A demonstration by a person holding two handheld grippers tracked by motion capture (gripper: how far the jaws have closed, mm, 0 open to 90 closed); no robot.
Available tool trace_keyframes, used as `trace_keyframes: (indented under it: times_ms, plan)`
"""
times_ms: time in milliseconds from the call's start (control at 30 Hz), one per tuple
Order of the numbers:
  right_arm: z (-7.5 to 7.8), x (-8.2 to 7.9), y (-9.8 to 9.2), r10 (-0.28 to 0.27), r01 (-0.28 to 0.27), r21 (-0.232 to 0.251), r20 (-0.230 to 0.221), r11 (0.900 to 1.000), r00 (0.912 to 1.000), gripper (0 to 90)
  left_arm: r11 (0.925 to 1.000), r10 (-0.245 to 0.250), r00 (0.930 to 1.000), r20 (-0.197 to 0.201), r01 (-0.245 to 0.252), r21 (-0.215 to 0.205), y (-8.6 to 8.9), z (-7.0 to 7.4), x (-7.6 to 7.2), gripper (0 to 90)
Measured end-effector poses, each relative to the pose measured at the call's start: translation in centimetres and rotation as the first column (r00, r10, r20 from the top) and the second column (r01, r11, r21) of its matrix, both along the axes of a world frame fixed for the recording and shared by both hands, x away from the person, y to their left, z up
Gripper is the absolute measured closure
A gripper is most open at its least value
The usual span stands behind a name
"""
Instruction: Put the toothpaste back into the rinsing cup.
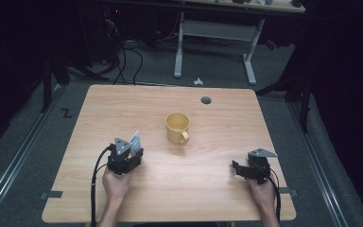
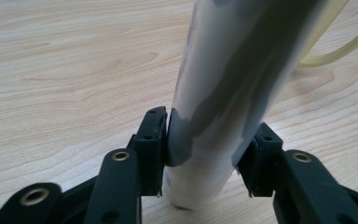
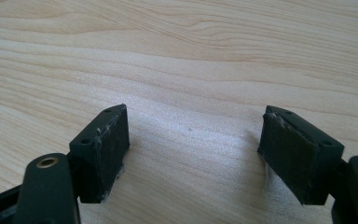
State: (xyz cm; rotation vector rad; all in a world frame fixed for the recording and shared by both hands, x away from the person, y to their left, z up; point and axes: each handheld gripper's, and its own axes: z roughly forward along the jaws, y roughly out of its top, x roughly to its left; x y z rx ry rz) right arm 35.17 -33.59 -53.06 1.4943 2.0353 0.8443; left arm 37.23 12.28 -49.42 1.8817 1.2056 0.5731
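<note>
Holding the pale packet [image 2: 223, 93] squarely between its pressed pads, the left gripper [image 1: 131, 152] should lift it steadily toward the yellow mug [image 1: 177, 126] at two o'clock, while the right gripper [image 3: 193, 154] rests with jaws apart and empty.

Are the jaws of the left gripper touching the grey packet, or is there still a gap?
Touching. In the left gripper view, both pads press against the grey packet, with no gap on either side.

The desk [image 1: 170, 198] is evenly lit from above, while the room around it is very dark. The high view is soft and grainy. In the left gripper view the near pouch [image 2: 233, 84] is blurred, with pale glare.
</note>
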Motion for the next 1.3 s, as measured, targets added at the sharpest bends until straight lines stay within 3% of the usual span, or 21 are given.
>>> trace_keyframes:
  times_ms: [567, 1300]
  plan:
    - [0.0, 0.0, 0.0, 0.000, 0.000, 0.000, 0.000, 1.000, 1.0000, 24.0, 0.9993, -0.034, 0.9994, 0.009, 0.033, 0.018, 0.1, 0.5, -0.2, 62.5]
    - [0.0, 0.0, 0.0, 0.000, 0.000, 0.000, 0.000, 1.000, 1.0000, 24.0, 0.9898, -0.134, 0.9907, 0.022, 0.135, -0.045, -1.0, 3.3, -0.4, 63.0]
